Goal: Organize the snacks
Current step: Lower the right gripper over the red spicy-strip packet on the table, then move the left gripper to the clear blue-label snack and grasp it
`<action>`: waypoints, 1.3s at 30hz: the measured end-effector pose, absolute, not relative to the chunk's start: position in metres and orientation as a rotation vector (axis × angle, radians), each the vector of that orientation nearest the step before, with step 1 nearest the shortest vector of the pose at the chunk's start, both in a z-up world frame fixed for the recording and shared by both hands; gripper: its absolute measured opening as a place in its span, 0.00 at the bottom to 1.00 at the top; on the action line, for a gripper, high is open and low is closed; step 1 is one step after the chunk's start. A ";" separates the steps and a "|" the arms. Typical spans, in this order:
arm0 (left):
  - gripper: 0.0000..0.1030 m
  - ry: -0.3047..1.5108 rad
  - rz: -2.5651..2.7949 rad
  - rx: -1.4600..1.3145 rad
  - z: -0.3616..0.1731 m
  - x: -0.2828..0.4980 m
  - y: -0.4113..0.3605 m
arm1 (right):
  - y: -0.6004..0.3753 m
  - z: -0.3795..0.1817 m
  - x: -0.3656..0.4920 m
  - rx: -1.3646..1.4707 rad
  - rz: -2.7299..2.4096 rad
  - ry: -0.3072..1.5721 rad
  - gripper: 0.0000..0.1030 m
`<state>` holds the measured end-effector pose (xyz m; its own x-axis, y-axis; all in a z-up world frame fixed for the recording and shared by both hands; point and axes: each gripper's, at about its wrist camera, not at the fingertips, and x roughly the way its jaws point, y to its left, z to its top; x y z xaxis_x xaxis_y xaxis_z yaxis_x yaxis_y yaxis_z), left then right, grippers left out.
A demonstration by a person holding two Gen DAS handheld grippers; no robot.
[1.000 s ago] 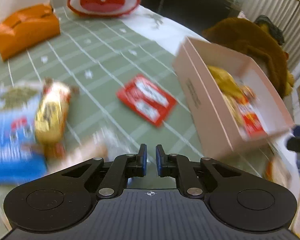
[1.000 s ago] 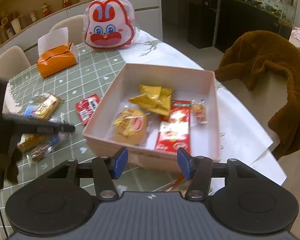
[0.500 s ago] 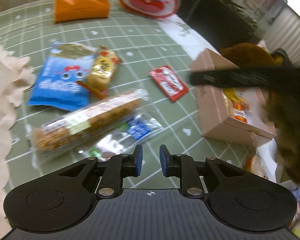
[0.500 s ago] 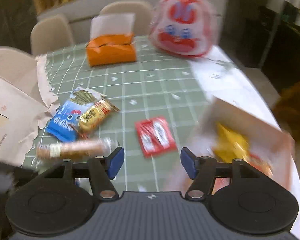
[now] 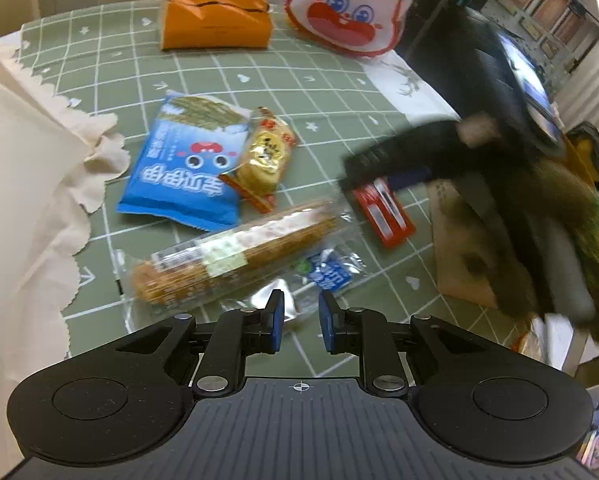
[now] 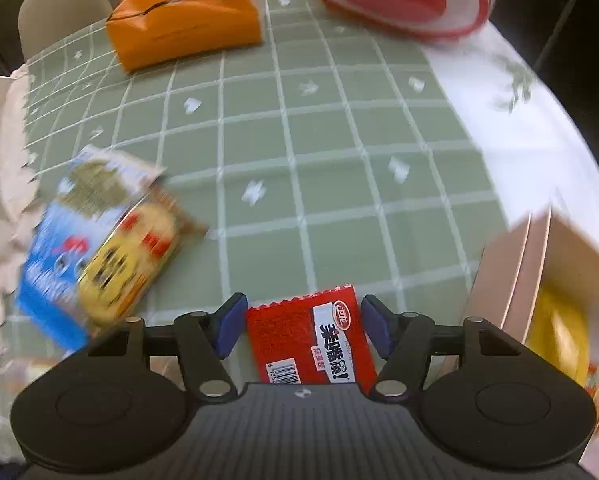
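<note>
Right gripper: the black two-finger right gripper [image 6: 302, 326] is down low over the flat red foil snack packet [image 6: 309, 342], blue pads on either side of it. The jaws have just been closing in, and the packet sits between them. There's a sliver of gap on both sides, so it doesn't look pinched yet.

Red packet: flat on the green checked tablecloth [image 6: 339, 160], just left of the pale pink cardboard box [image 6: 511, 280]. From the left wrist camera it's the red packet [image 5: 383, 216] half under the blurry dark right gripper [image 5: 395, 162].

Left gripper: the black left gripper [image 5: 301, 322] has its blue pads pulled in to a narrow slit with nothing in it. It hovers above the crinkly clear wrapper with a blue label [image 5: 327, 272].

Other snacks: long clear-wrapped bar of brown crunchy stuff [image 5: 235, 254] lies just ahead of the left gripper. Beyond it are a blue seaweed-style chip bag [image 5: 187, 172] and a yellow-gold round biscuit pack [image 5: 265, 158] lying partly on that bag.

Box: a yellow wrapper [image 6: 559, 332] shows inside; the rest is too smeared to call.

Back of table: orange tissue pouch [image 5: 215, 16] and a white-and-red bunny-face bag [image 5: 349, 6].

Left edge: cream scalloped paper bag [image 5: 27, 184].
</note>
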<state>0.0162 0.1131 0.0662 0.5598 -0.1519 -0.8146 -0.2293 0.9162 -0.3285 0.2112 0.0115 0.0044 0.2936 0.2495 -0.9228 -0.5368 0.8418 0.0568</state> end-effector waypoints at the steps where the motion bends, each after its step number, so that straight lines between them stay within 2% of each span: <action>1: 0.22 0.976 0.051 -0.438 0.065 0.014 0.117 | 0.006 0.005 0.204 -0.277 0.539 1.169 0.54; 2: 0.22 0.964 0.059 -0.453 0.063 0.012 0.121 | 0.000 0.004 0.196 -0.266 0.557 1.179 0.51; 7: 0.22 0.902 0.087 -0.498 0.057 0.010 0.143 | -0.021 0.005 0.134 -0.235 0.632 1.186 0.50; 12: 0.22 0.809 0.091 -0.506 0.076 0.016 0.164 | -0.048 0.004 0.082 -0.235 0.636 1.142 0.51; 15: 0.22 0.851 0.042 -0.508 0.079 0.026 0.168 | -0.063 0.003 0.062 -0.255 0.608 1.101 0.56; 19: 0.22 0.939 -0.063 -0.366 0.070 0.039 0.141 | -0.082 0.000 0.044 -0.233 0.569 1.082 0.61; 24: 0.22 0.996 -0.226 -0.383 0.062 0.039 0.118 | -0.110 -0.003 0.023 -0.172 0.486 1.069 0.62; 26: 0.25 0.990 -0.246 -0.352 0.063 0.035 0.110 | -0.121 -0.004 0.013 -0.157 0.462 1.063 0.65; 33: 0.24 1.017 -0.149 -0.381 0.035 0.055 0.127 | -0.136 -0.010 -0.013 -0.171 0.415 1.027 0.70; 39: 0.24 1.017 -0.227 -0.300 0.034 0.038 0.112 | -0.135 -0.011 -0.019 -0.158 0.395 1.008 0.73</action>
<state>0.0376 0.1122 0.0340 0.5080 -0.3230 -0.7985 0.0466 0.9360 -0.3490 -0.0193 -0.1348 -0.0109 0.4702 0.2494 -0.8466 -0.3930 0.9181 0.0521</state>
